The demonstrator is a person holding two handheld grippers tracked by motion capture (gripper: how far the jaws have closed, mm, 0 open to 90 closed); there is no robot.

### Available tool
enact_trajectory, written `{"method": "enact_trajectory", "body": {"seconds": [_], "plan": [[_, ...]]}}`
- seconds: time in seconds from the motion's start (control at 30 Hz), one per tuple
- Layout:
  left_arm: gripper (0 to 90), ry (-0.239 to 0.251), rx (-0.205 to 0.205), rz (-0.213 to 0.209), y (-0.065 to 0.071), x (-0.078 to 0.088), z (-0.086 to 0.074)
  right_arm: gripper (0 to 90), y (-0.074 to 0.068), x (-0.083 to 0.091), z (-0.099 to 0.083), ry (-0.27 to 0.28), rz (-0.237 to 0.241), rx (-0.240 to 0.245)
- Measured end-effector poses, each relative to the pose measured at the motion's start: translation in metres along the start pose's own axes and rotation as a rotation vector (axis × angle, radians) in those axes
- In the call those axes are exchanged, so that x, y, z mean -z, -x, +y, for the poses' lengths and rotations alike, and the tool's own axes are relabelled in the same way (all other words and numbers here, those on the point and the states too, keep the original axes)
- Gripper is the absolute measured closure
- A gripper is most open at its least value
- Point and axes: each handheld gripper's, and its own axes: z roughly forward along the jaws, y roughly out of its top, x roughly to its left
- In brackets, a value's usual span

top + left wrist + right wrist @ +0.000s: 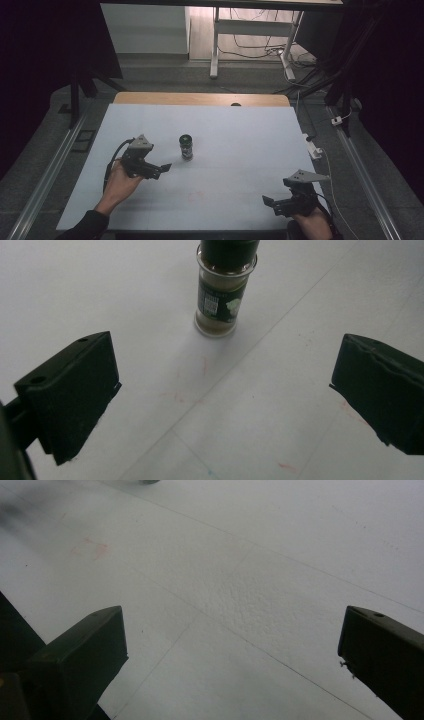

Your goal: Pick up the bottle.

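A small glass spice jar [186, 147] with a black cap and a dark label stands upright near the middle of the white table [240, 130]. My left gripper [159, 170] is open just left of and in front of it, a short gap away. In the left gripper view the spice jar [220, 290] stands ahead between the two wide-apart jaws, and the left gripper [225, 395] holds nothing. My right gripper [272, 204] is open near the table's front right, far from the jar. Bare table lies between the jaws of the right gripper [232, 650].
Faint red marks [92, 549] stain the white tabletop. A white power strip [313, 146] with a cable lies off the table's right edge. Behind the table stand a desk frame [215, 50] and loose cables on the floor.
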Motion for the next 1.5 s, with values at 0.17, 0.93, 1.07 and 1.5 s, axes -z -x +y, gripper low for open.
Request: {"method": "enact_trajectory", "body": {"seconds": [0.17, 0.93, 1.07, 1.5], "plan": [[0.0, -0.009, -0.005, -0.024, -0.002, -0.017, 0.010, 0.0, 0.000, 0.000, 0.000, -0.002, -0.001, 0.002], [0.0, -0.067, -0.075, -0.016, -0.008, -0.088, 0.030, 0.0, 0.000, 0.000, 0.000, -0.007, 0.003, 0.002], [0.1, -0.079, -0.080, -0.014, -0.009, -0.097, 0.029, 0.0, 0.000, 0.000, 0.000, -0.006, 0.003, 0.003], [28.0, -0.051, -0.114, -0.015, -0.010, -0.099, 0.024, 0.0, 0.000, -0.001, 0.000, -0.007, 0.003, 0.007]]}}
